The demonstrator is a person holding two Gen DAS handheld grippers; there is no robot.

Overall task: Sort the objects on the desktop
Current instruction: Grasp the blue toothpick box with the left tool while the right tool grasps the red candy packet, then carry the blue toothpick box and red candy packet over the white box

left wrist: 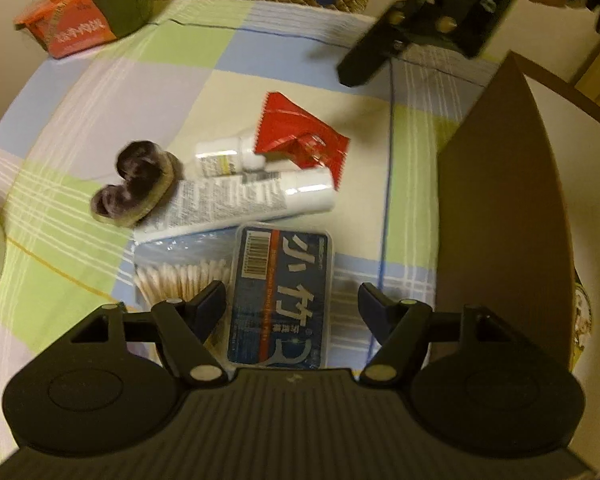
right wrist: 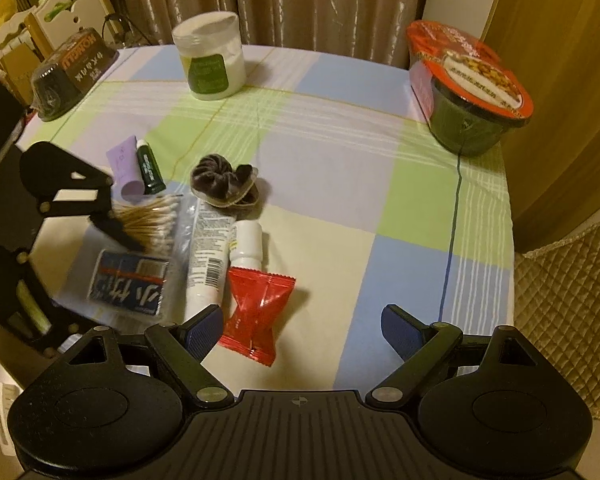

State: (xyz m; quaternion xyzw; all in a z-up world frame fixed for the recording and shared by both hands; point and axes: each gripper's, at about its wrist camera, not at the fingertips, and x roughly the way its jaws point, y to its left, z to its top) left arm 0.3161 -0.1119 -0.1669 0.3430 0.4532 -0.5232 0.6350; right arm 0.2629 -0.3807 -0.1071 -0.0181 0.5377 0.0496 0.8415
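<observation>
A pile of small things lies on the checked tablecloth [right wrist: 340,168]. My left gripper [left wrist: 292,300] is open, its jaws either side of a blue floss box [left wrist: 282,296], which lies on a bag of cotton swabs [left wrist: 176,276]. Beyond are a long white tube [left wrist: 240,204], a small white bottle [left wrist: 224,156], a red snack packet [left wrist: 300,136] and a dark scrunchie [left wrist: 136,180]. My right gripper [right wrist: 304,330] is open and empty, just above the red packet [right wrist: 258,312]. The left gripper [right wrist: 112,228] shows over the swabs [right wrist: 148,220] and the floss box [right wrist: 130,284].
A purple tube [right wrist: 126,168] and a green tube [right wrist: 150,168] lie left of the scrunchie [right wrist: 220,180]. A white jar [right wrist: 210,56], a dark noodle bowl [right wrist: 74,72] and a red-lidded noodle bowl [right wrist: 466,88] stand at the far edge. A brown box wall [left wrist: 504,216] stands right.
</observation>
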